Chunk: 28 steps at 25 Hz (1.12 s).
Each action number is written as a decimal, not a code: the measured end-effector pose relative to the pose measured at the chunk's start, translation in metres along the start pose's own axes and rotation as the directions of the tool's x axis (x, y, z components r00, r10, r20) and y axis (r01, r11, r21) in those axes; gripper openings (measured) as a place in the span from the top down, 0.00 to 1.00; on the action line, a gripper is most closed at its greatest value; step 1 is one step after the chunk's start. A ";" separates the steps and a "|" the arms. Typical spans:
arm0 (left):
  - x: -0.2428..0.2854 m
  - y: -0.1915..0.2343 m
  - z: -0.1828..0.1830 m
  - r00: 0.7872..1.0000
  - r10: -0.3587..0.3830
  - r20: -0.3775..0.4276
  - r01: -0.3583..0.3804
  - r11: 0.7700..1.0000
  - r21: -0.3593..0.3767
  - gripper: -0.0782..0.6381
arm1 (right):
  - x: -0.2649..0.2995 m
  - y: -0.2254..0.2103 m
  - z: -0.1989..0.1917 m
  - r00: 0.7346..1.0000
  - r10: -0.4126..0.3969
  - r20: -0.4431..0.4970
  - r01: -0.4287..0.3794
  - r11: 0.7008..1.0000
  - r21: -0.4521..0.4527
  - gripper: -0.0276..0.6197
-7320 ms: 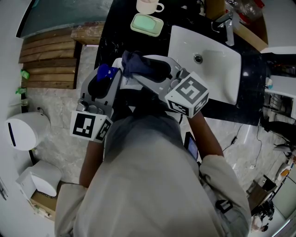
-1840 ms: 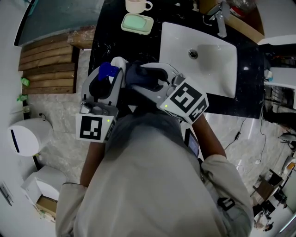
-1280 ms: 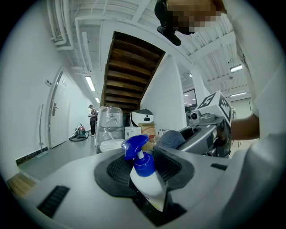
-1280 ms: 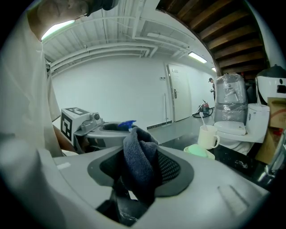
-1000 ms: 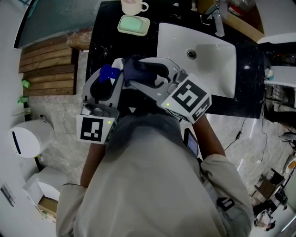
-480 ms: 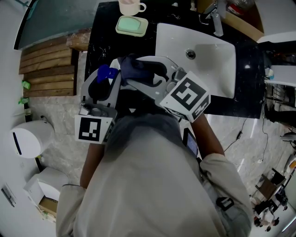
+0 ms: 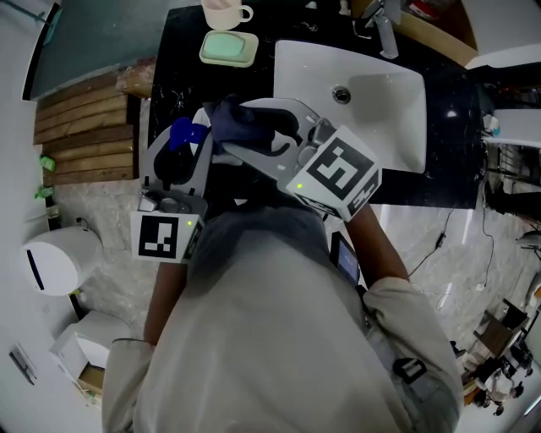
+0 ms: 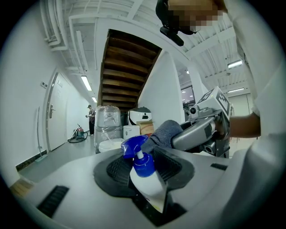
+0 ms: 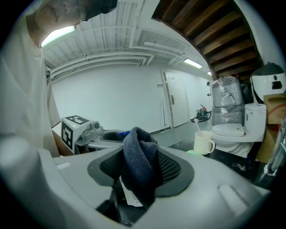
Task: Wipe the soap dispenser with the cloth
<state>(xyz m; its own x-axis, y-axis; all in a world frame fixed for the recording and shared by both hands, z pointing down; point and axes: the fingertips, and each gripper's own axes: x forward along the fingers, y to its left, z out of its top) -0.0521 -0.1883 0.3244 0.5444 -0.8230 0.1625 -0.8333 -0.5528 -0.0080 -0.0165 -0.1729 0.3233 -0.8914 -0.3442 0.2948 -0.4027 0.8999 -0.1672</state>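
In the head view my left gripper [image 7: 180, 152] is shut on the soap dispenser [image 7: 179, 135], a white bottle with a blue pump head. My right gripper [image 7: 245, 127] is shut on a bunched dark blue cloth [image 7: 237, 120] and presses it against the right side of the pump head. The left gripper view shows the dispenser [image 8: 144, 172] standing between the black pads, with the cloth [image 8: 166, 132] touching its top from the right. In the right gripper view the cloth [image 9: 139, 167] fills the jaws and hides most of the dispenser. Both grippers hover over the counter's front left edge.
A black counter [image 7: 190, 63] holds a white sink [image 7: 385, 101] with a tap [image 7: 380, 30] at the right. A green soap dish [image 7: 228, 48] and a cream mug [image 7: 221, 13] stand at the back. Wooden slats [image 7: 80, 127] and a white bin [image 7: 52, 264] lie at the left.
The right gripper has nudged the cloth slightly against the pump head. The left gripper has kept the dispenser still. The head view has drifted a little.
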 end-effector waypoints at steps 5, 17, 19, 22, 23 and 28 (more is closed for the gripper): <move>0.003 -0.002 0.001 1.000 -0.010 0.003 0.010 1.000 0.004 0.69 | -0.006 -0.004 -0.001 1.000 -0.008 0.016 0.008 1.000 0.003 0.68; 0.004 -0.006 -0.005 0.998 -0.047 -0.048 0.046 0.999 -0.024 0.69 | -0.012 -0.011 -0.007 1.000 -0.016 0.021 0.015 0.999 0.034 0.68; 0.003 -0.007 -0.004 0.997 -0.055 -0.046 0.053 0.998 -0.031 0.66 | -0.012 -0.011 -0.007 1.000 -0.015 0.022 0.015 0.999 0.035 0.68; 0.003 -0.010 -0.004 0.997 -0.071 -0.042 0.069 0.997 -0.039 0.63 | -0.013 -0.011 -0.007 1.000 -0.014 0.024 0.014 0.999 0.033 0.68; 0.003 -0.011 -0.004 0.996 -0.075 -0.041 0.073 0.996 -0.042 0.62 | -0.014 -0.011 -0.007 1.000 -0.015 0.024 0.014 0.999 0.033 0.68; 0.000 -0.012 -0.002 0.996 -0.079 -0.032 0.078 0.996 -0.050 0.58 | -0.014 -0.013 -0.007 0.999 -0.018 0.028 0.017 0.999 0.030 0.68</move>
<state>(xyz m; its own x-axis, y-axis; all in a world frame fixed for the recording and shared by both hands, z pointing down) -0.0419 -0.1814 0.3269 0.6055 -0.7718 0.1940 -0.7922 -0.6078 0.0543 0.0024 -0.1776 0.3275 -0.8898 -0.3674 0.2708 -0.4237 0.8855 -0.1908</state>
